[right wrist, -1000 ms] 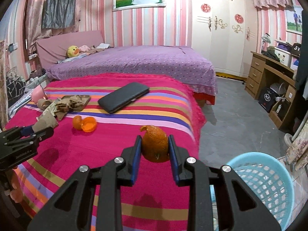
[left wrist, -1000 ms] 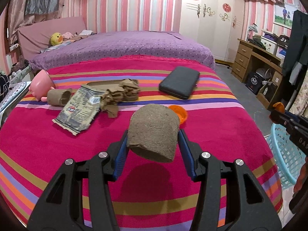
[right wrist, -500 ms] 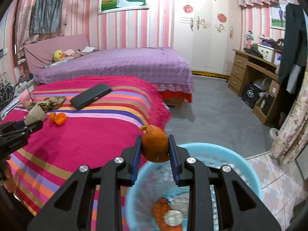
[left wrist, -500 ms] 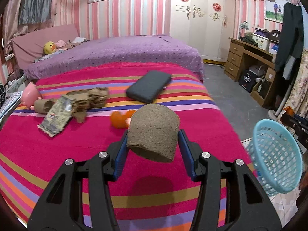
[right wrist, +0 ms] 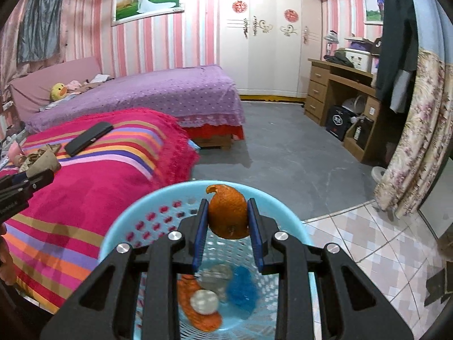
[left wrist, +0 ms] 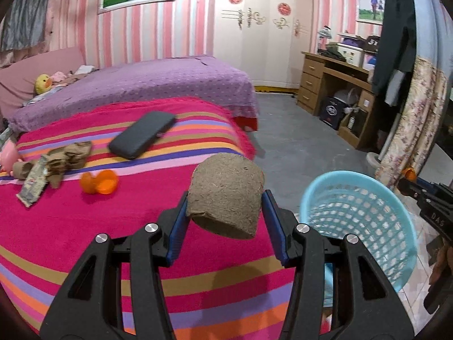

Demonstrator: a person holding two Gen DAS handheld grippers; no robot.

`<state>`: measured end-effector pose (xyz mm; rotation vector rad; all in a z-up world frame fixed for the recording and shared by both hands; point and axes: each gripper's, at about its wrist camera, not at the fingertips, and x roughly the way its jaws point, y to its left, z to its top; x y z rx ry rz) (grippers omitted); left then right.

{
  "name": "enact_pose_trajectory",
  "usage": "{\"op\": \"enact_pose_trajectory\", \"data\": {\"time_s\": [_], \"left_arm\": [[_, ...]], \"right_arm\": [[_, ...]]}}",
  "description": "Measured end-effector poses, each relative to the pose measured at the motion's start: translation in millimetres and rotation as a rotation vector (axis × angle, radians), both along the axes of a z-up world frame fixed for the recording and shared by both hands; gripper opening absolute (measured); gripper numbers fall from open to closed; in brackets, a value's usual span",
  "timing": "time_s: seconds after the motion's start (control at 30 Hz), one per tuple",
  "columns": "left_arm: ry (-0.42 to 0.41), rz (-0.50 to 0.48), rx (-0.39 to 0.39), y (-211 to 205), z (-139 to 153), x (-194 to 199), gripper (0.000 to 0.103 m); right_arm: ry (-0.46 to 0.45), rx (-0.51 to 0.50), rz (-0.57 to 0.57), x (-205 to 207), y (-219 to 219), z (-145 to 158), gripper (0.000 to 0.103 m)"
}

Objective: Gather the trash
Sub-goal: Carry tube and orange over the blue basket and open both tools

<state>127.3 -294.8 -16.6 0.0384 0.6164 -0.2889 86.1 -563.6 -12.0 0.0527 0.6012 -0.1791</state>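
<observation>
Both grippers are clamped on trash: the left gripper (left wrist: 225,208) grips a cardboard tube (left wrist: 225,198) over the bed (left wrist: 56,226), the right gripper (right wrist: 228,221) an orange peel (right wrist: 228,215) above the blue basket (right wrist: 283,206)

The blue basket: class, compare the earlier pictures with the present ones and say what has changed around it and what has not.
Both claws swung from over the striped bed toward the blue basket. The right claw now hangs above its opening, orange peel still clamped. The left claw, still gripping the brown cardboard roll, remains over the bed edge, with the basket to its right. Nothing was released; litter on the bed stays put.
</observation>
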Motion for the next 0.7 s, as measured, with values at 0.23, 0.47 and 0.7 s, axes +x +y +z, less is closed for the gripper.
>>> {"op": "enact_pose_trajectory", "data": {"time_s": [0.23,0.47,0.7], "left_arm": [[0.013,-0.092,-0.004,-56.6,-12.2,-14.2,0.049],[0.024,-0.169,0.006,-101.7,-26.1,-26.1,0.049],[0.054,-0.199,-0.004,-123.0,-30.7,-20.7,0.056]], "right_arm": [[-0.003,0.008,-0.043,-10.3,-26.4,-6.4,0.028],[-0.017,0.016,-0.088,-19.2,-41.5,-8.7,0.028],[-0.021,0.041,-0.117,-24.6,-54.4,-13.6,0.028]]}}
